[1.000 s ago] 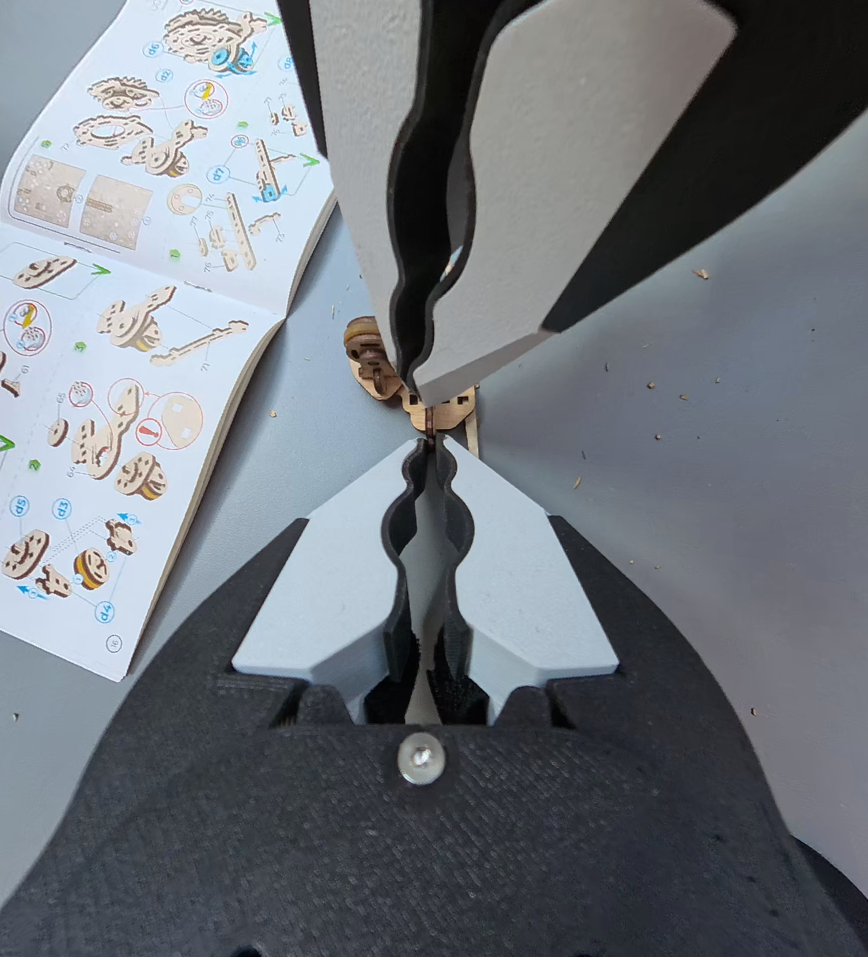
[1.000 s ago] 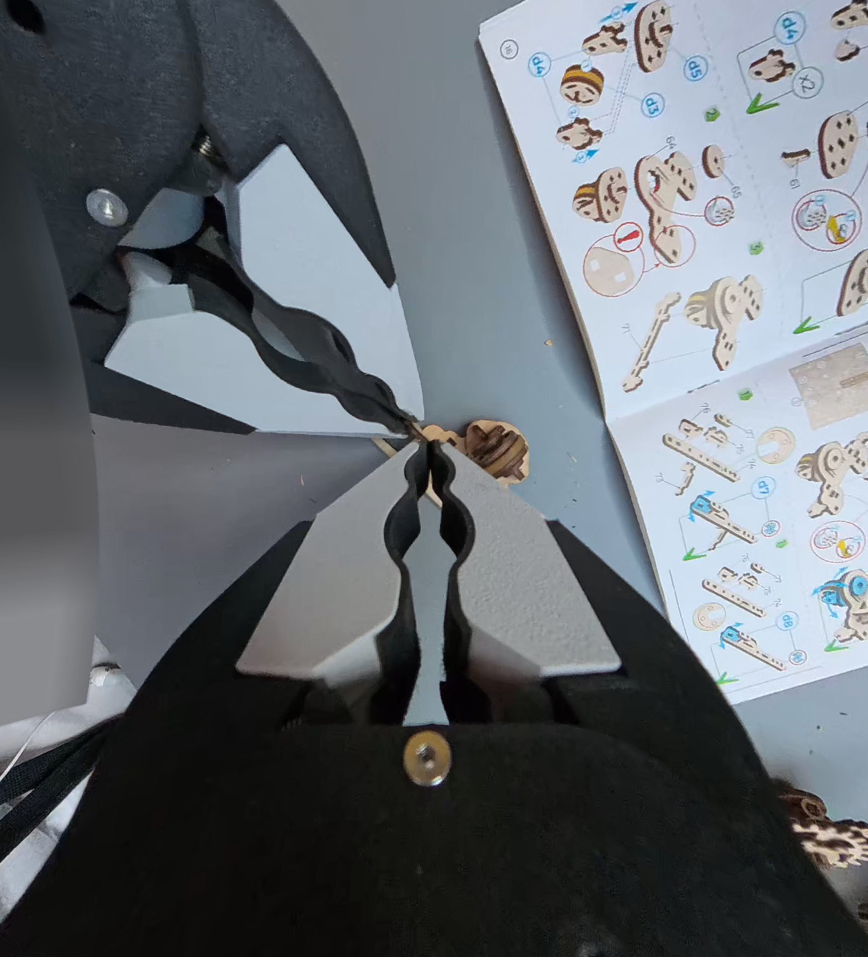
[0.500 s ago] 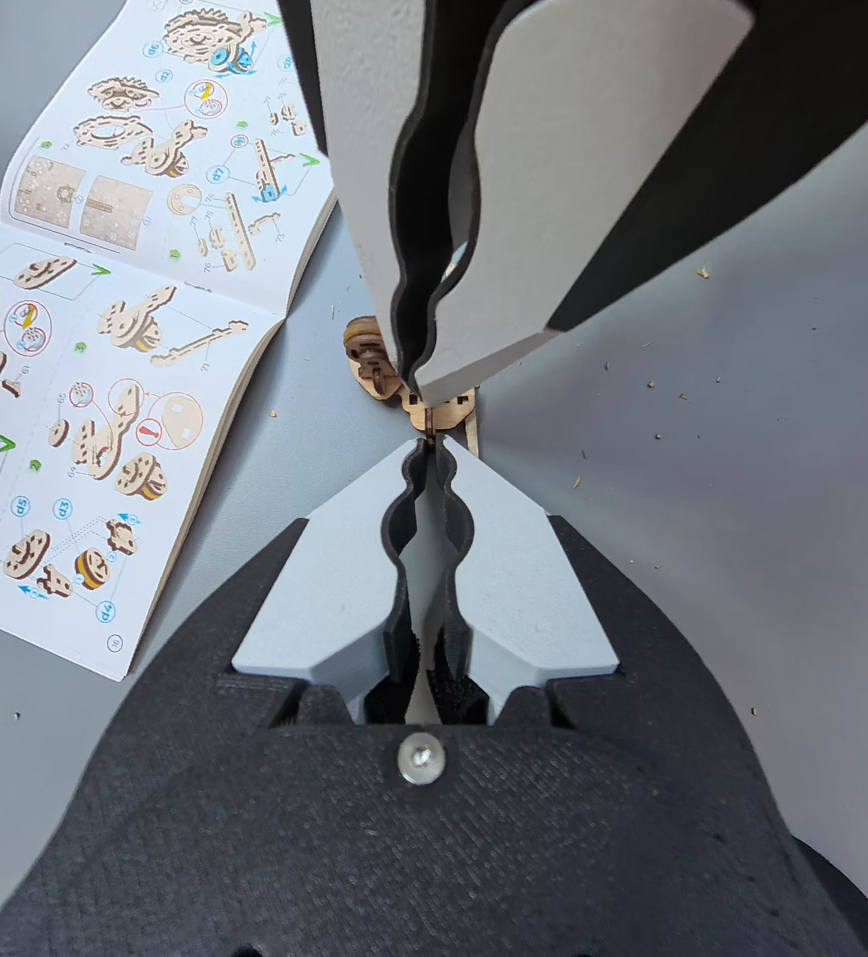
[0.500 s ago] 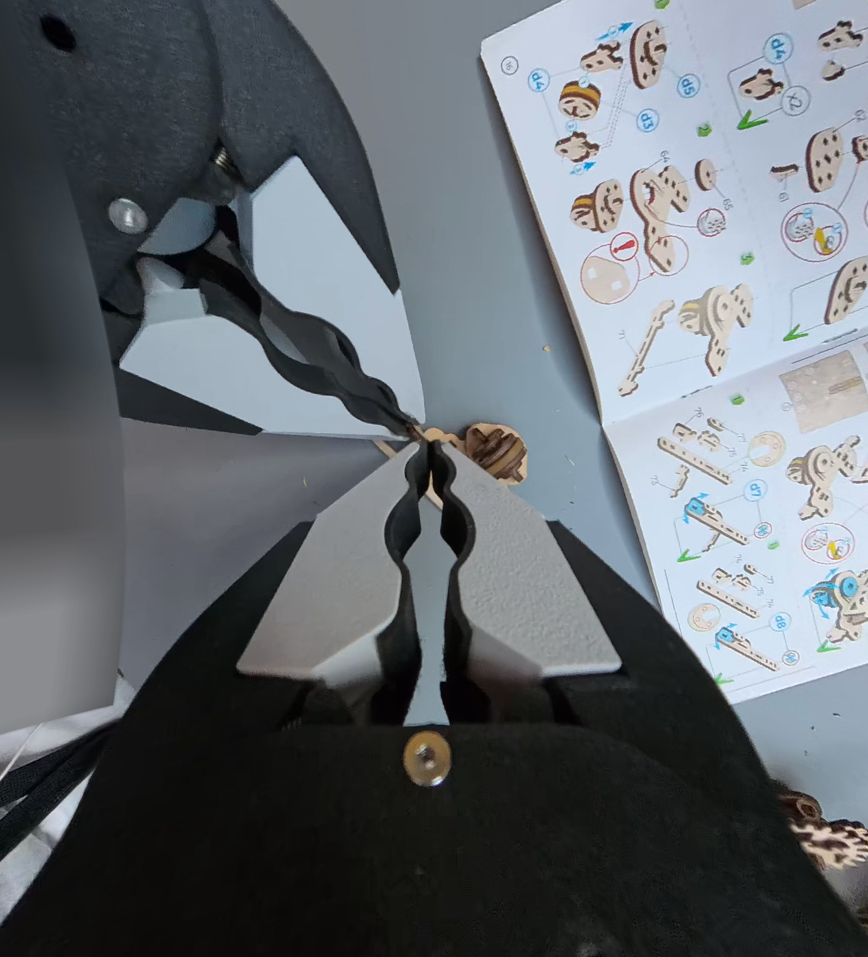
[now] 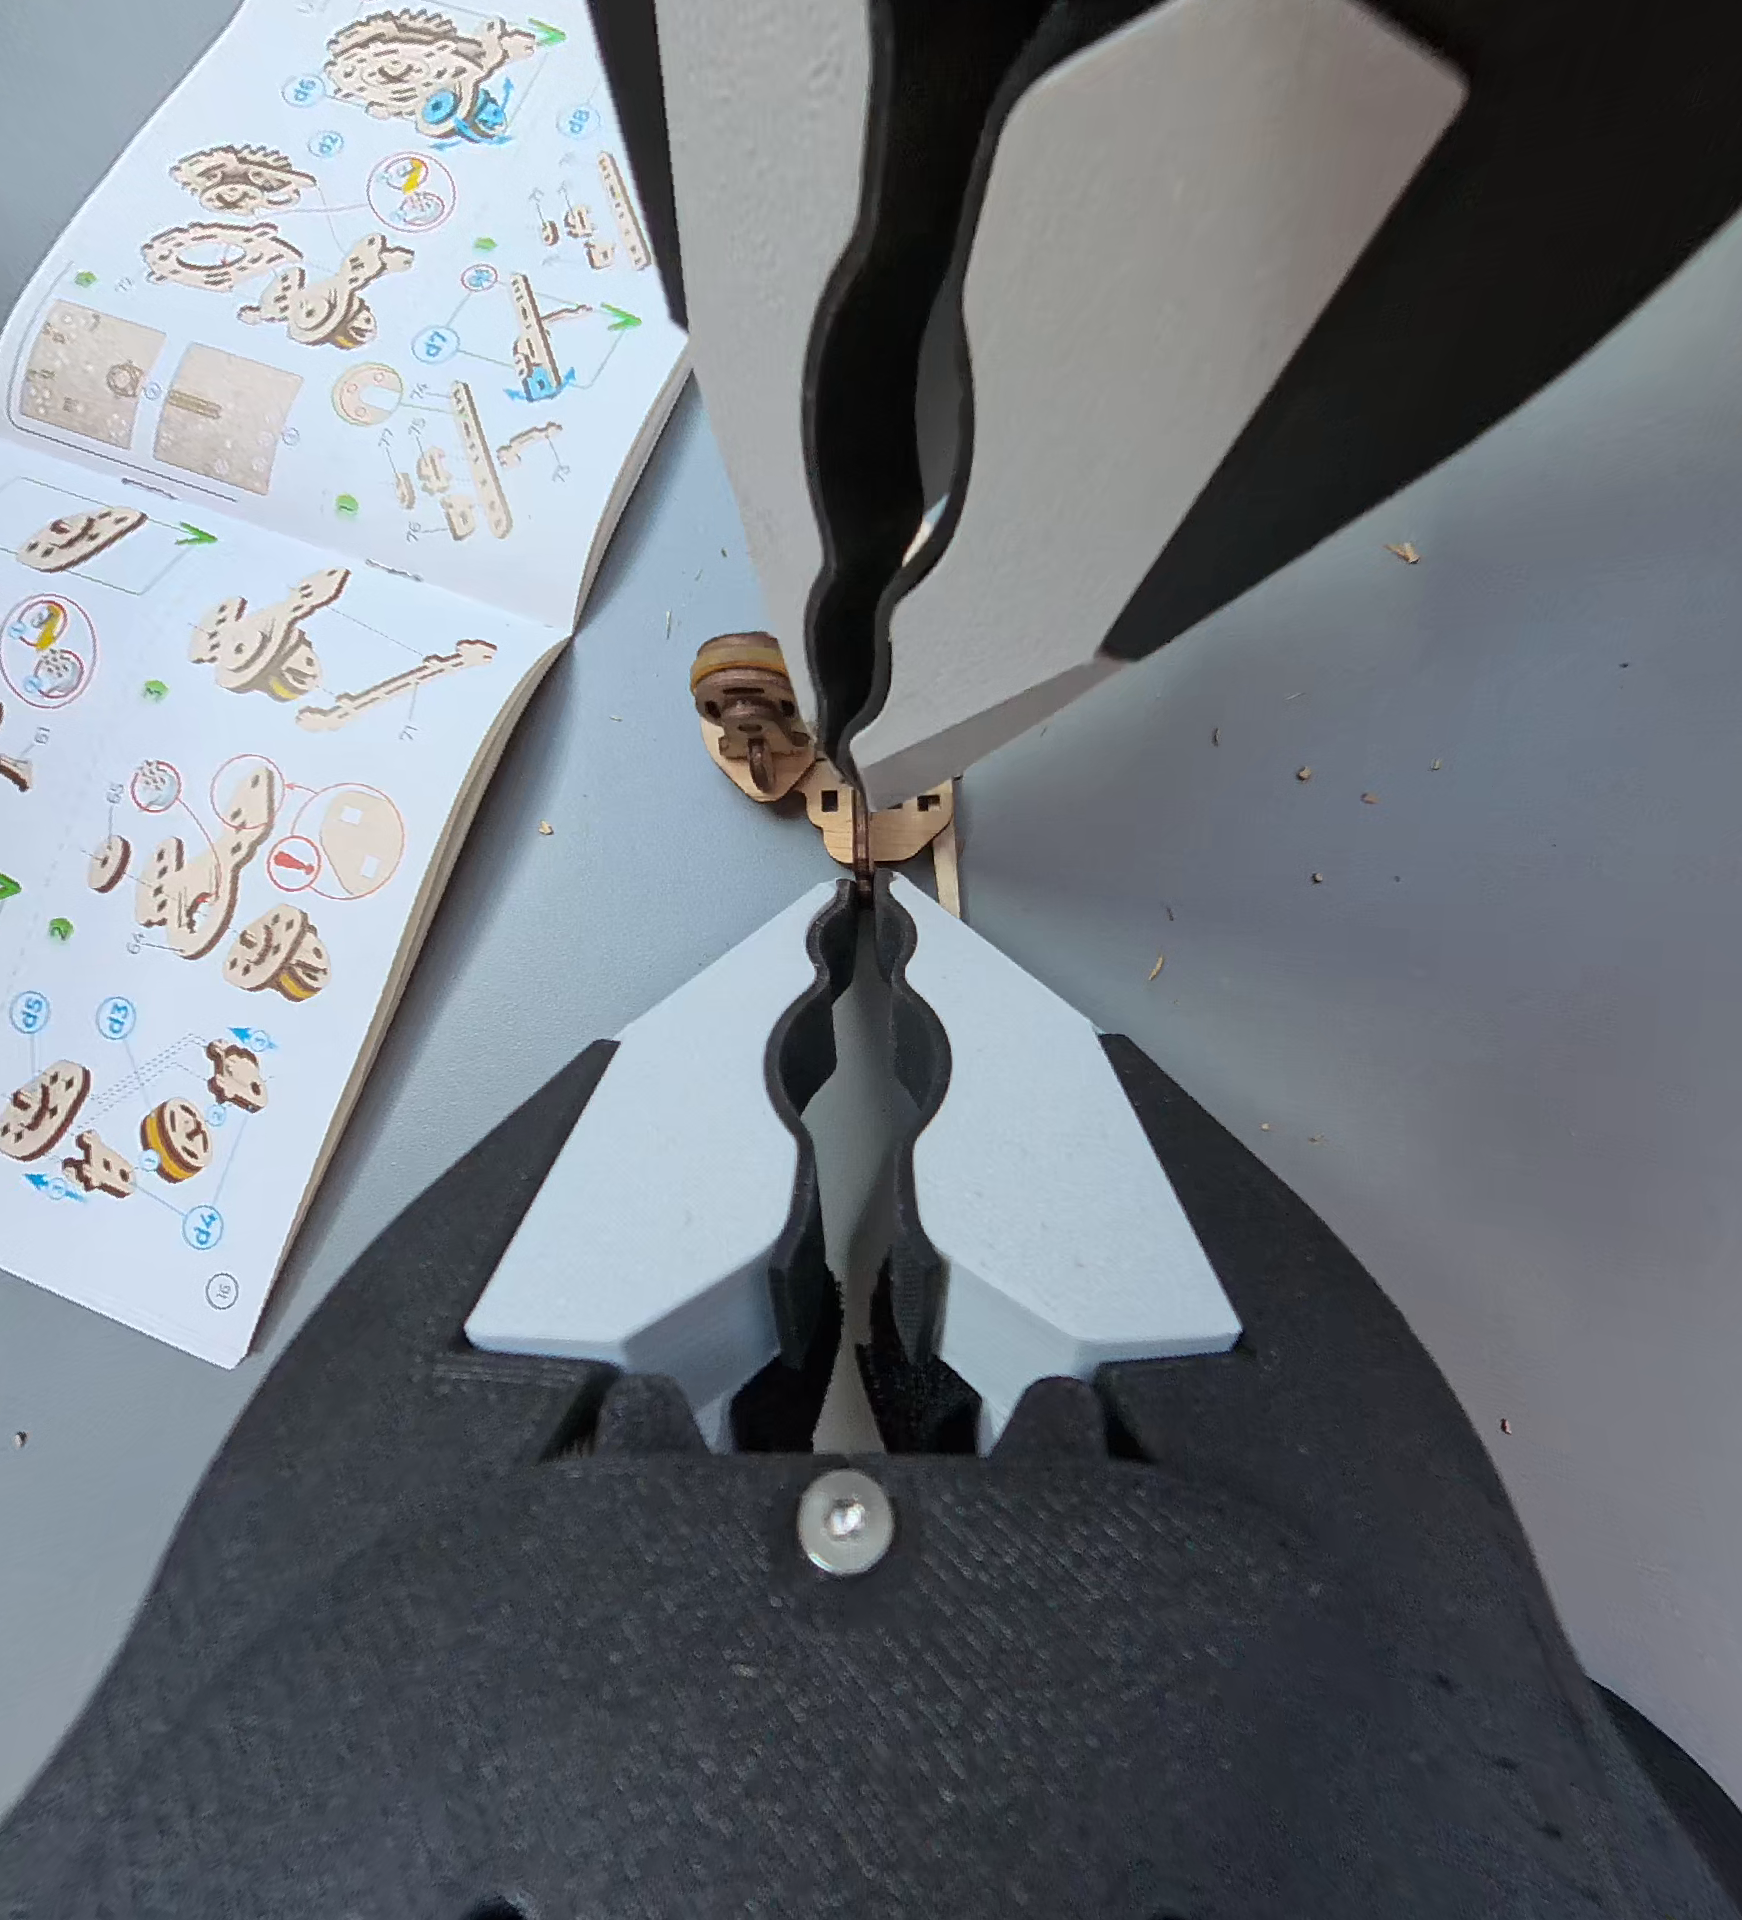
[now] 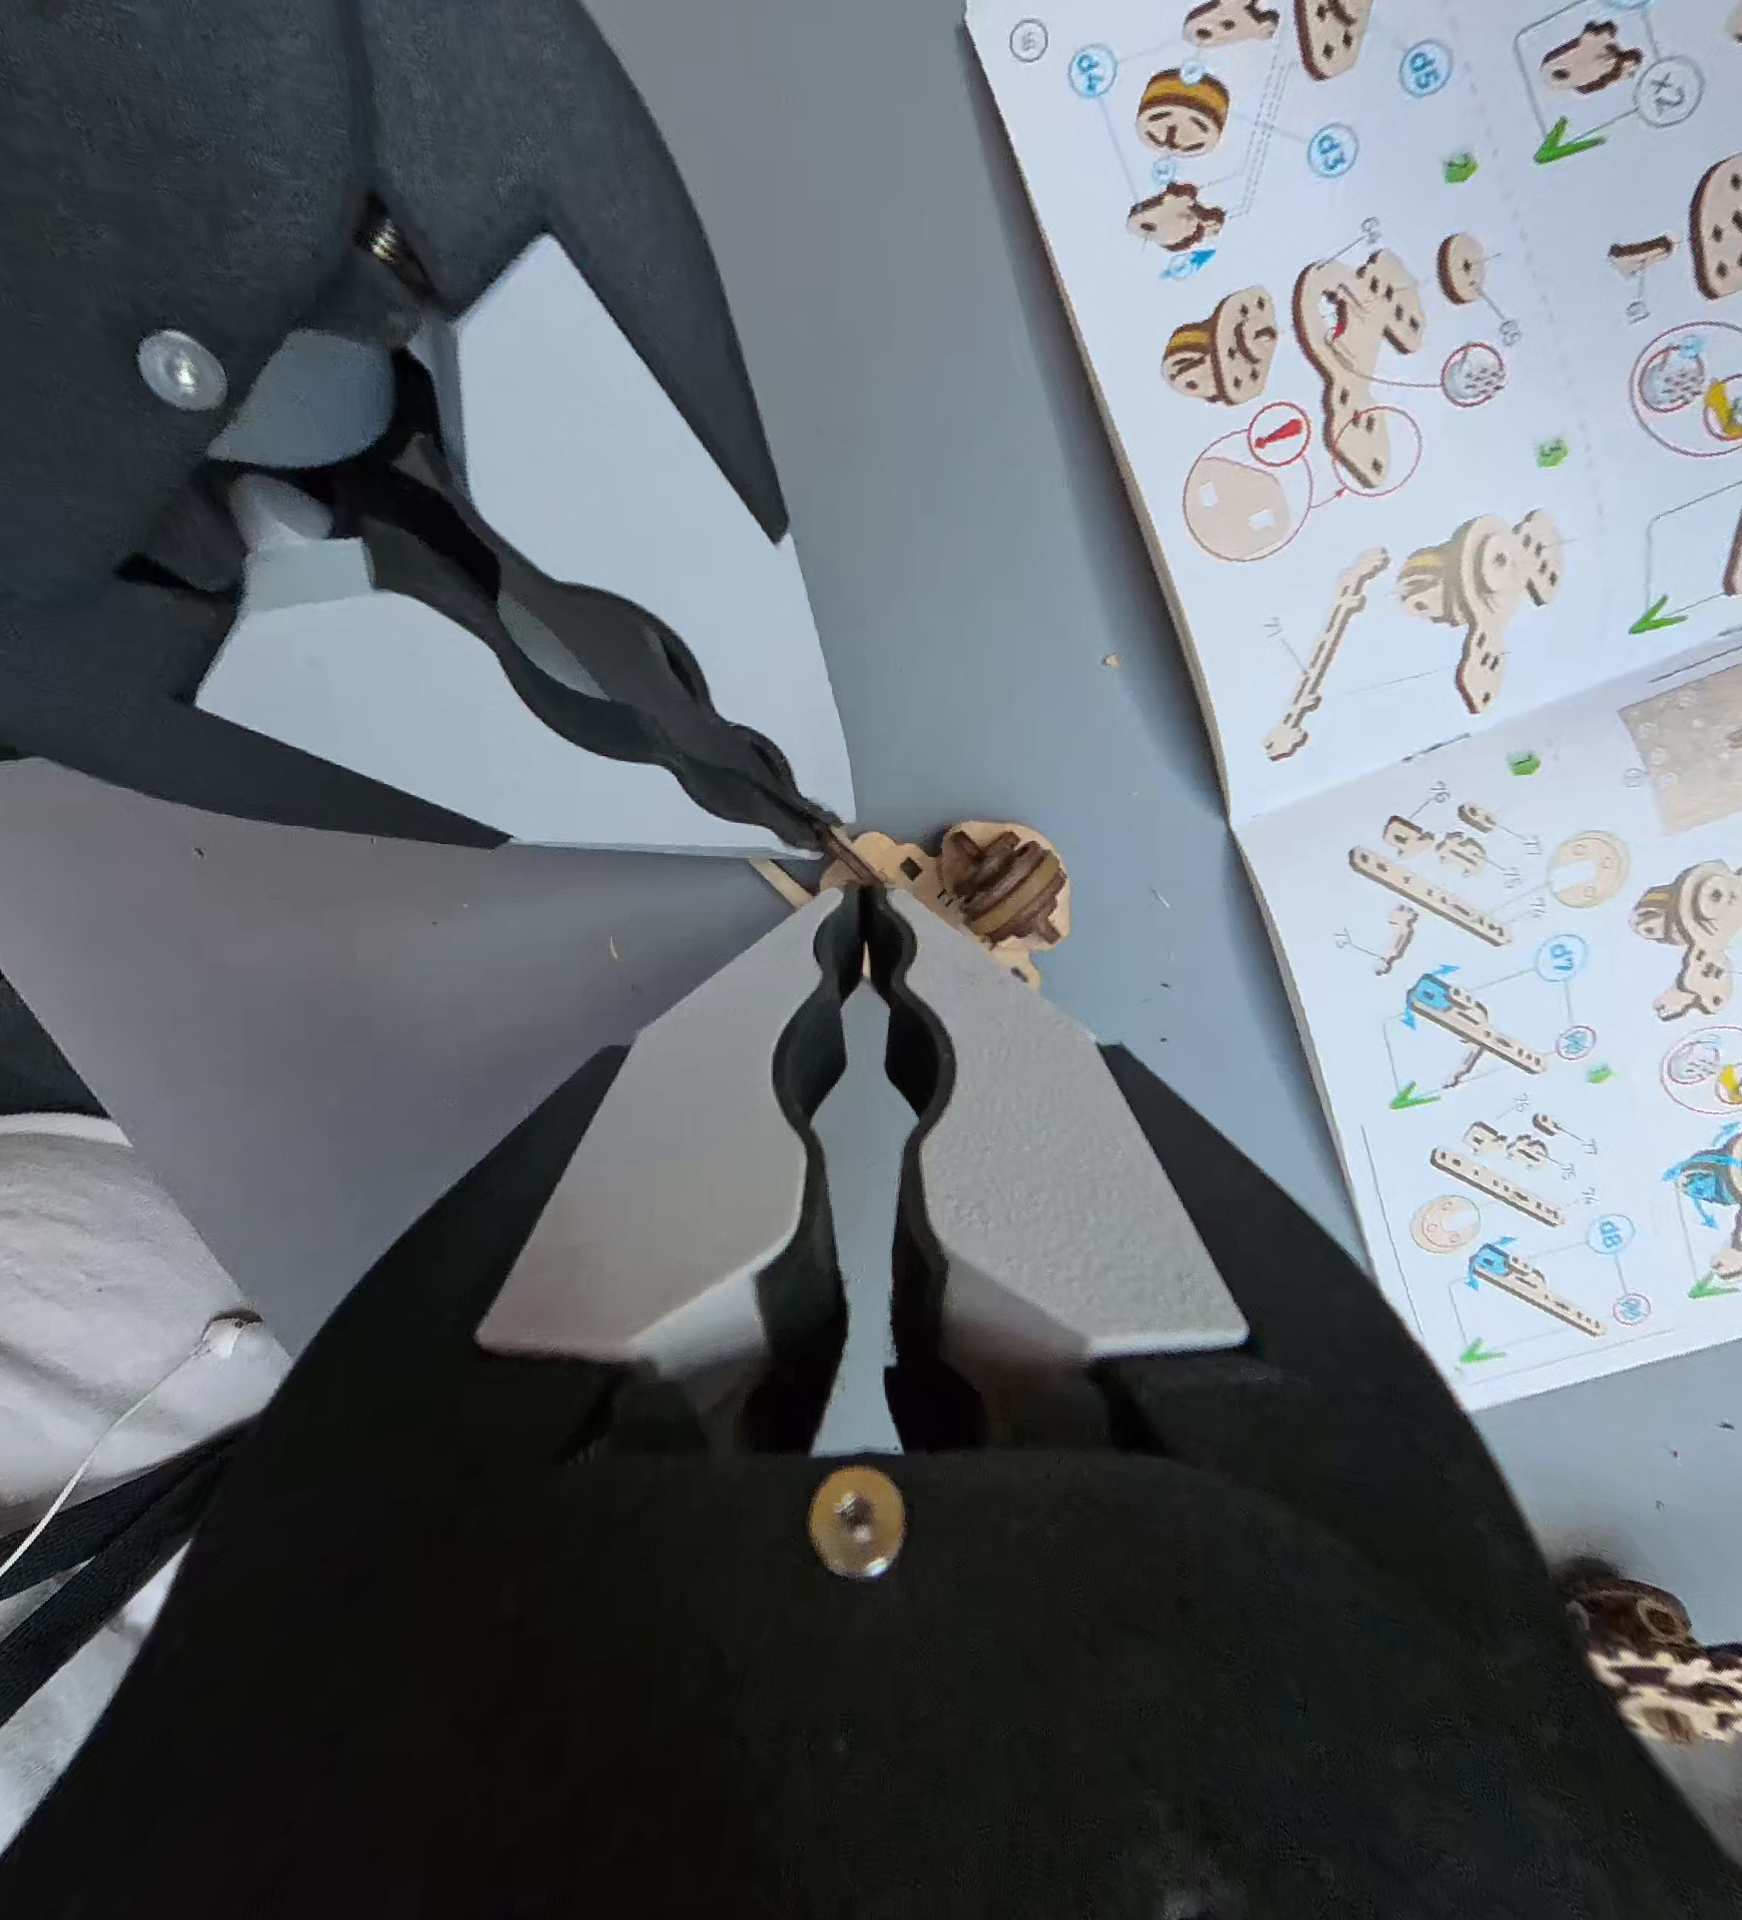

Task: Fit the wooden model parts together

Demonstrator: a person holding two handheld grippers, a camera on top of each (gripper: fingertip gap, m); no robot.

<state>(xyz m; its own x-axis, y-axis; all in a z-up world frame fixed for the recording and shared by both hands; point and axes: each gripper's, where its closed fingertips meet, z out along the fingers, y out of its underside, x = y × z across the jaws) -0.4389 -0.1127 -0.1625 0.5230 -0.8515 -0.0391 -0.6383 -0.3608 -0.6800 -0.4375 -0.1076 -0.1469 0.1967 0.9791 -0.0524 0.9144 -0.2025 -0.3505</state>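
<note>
Left gripper: jaws clenched at the tips on the edge of a thin dark wooden piece that stands upright just ahead of them.
Right gripper: jaws closed tip to tip; in the left wrist view it comes down from above onto the same upright piece, but whether it is pinching the piece or the flat part cannot be told.
Wooden assembly: pale slotted plate flat on the grey table, directly beyond the left jaw tips; a layered round hub sits on it to the left of the jaws.
Step in hand: judged to be seating the upright piece into a slot of the plate.
Next move calls for: a straight press along the slot axis, the piece kept square, the plate held from sliding.
Instruction booklet: open, far left of the left jaws.
Spare wooden parts: right of the right gripper body, well apart.
</note>
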